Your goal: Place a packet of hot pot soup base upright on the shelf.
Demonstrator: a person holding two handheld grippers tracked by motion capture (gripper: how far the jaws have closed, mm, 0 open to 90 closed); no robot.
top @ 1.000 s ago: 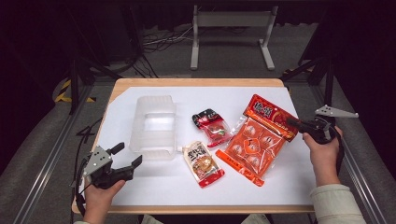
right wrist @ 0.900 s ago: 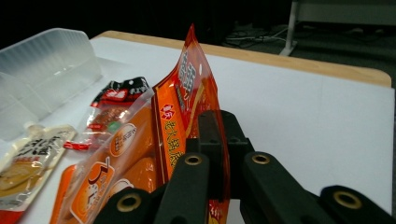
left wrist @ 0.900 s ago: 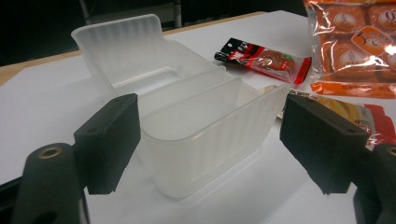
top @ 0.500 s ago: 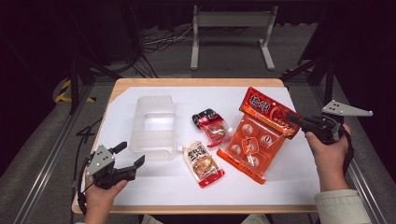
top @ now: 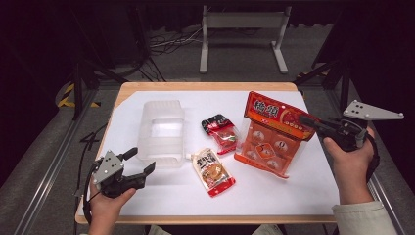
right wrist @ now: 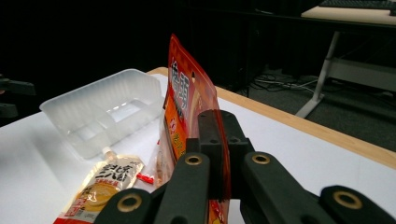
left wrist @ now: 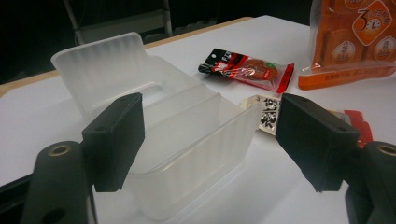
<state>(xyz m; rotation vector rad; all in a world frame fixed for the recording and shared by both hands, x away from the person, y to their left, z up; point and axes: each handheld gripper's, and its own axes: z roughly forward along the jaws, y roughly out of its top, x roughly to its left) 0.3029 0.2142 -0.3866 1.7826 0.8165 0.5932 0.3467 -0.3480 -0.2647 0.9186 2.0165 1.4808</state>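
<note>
Two tongs in hand: my right gripper pinches the orange bag by its right edge, tilting it off the table, presumably for the bin. My left gripper waits, jaws apart, near the bin.

Orange snack bag: large "3" in white circle, legible. Its other print, also on spout pouch and small red-black packet, too blurred to read.

Overhead light falls bright on the white tabletop; surroundings sink into darkness; shadows are soft; the nearest jaws blur slightly.
</note>
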